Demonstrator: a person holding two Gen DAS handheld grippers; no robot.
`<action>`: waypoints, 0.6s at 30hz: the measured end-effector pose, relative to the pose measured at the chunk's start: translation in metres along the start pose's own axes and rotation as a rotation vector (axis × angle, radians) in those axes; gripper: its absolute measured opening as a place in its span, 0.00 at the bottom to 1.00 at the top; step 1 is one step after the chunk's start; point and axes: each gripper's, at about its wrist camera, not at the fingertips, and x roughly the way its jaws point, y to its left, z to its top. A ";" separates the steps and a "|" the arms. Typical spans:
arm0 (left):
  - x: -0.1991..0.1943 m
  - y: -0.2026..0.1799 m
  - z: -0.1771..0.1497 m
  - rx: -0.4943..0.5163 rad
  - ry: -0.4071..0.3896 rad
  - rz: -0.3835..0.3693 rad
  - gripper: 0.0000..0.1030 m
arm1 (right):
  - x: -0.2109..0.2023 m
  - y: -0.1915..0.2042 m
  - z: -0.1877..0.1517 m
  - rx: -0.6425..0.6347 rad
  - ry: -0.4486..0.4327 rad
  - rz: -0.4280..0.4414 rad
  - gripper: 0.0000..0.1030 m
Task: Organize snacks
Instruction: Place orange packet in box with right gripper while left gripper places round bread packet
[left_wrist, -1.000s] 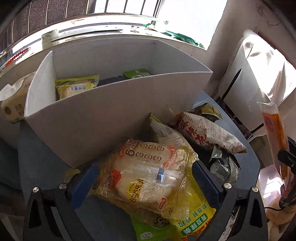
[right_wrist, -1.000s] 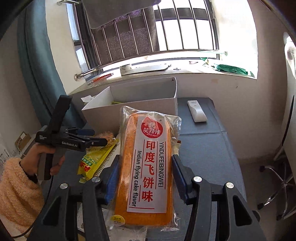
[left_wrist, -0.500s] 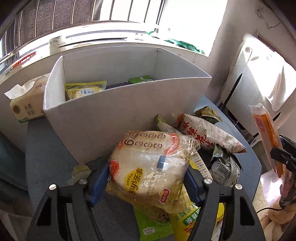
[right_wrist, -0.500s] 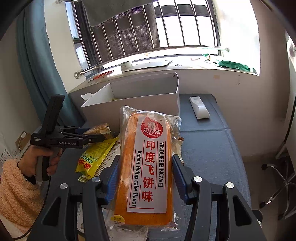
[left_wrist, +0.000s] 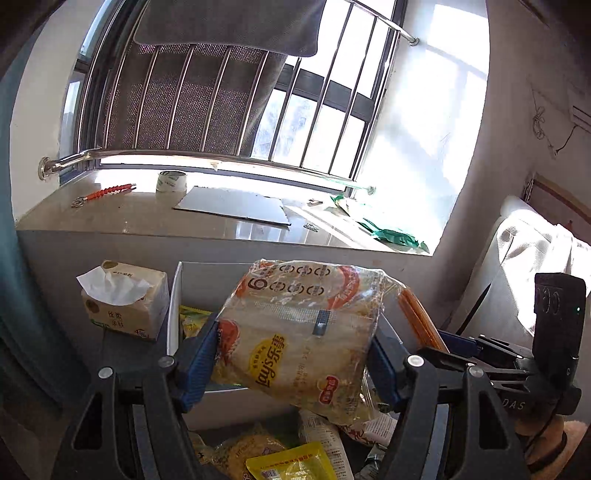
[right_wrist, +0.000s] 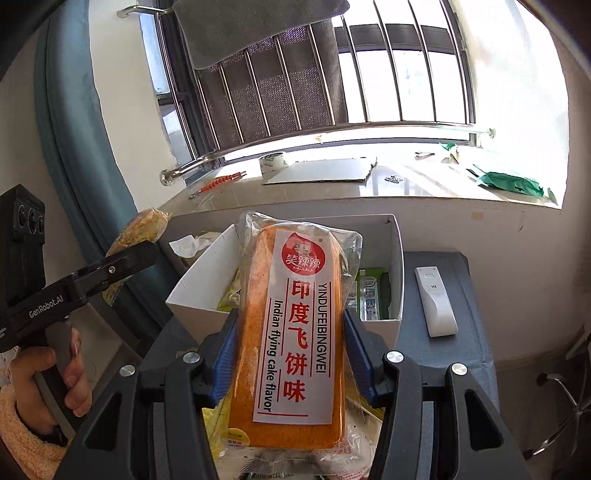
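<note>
1. Left claw (left_wrist: 291, 354) clamps the Lay's multipack (left_wrist: 303, 332), centre frame, raised in front of the white box (left_wrist: 173, 314).
2. Right claw (right_wrist: 288, 354) pinches the orange cake pack (right_wrist: 295, 332) upright, centre frame.
3. Risk: the slick, soft multipack could slide from the pads.
4. Risk: both packs head boxward together and may collide.
5. Box, mid-frame: yellow packet (left_wrist: 192, 321) at left, green packet (right_wrist: 369, 295) at right; the rest is hidden.

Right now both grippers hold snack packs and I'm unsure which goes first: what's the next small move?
Probably carry the left gripper forward and lower its Lay's bag into the white box: the bag is gripped, lifted above the pile, and the box is open-topped with room.
</note>
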 end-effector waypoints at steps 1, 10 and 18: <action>0.010 0.002 0.009 -0.002 0.005 0.002 0.74 | 0.013 -0.004 0.014 0.007 0.011 -0.002 0.56; 0.111 0.009 0.035 0.021 0.127 0.072 0.74 | 0.112 -0.046 0.078 -0.033 0.148 -0.101 0.56; 0.129 0.017 0.028 -0.003 0.183 0.105 1.00 | 0.115 -0.073 0.079 0.017 0.121 -0.111 1.00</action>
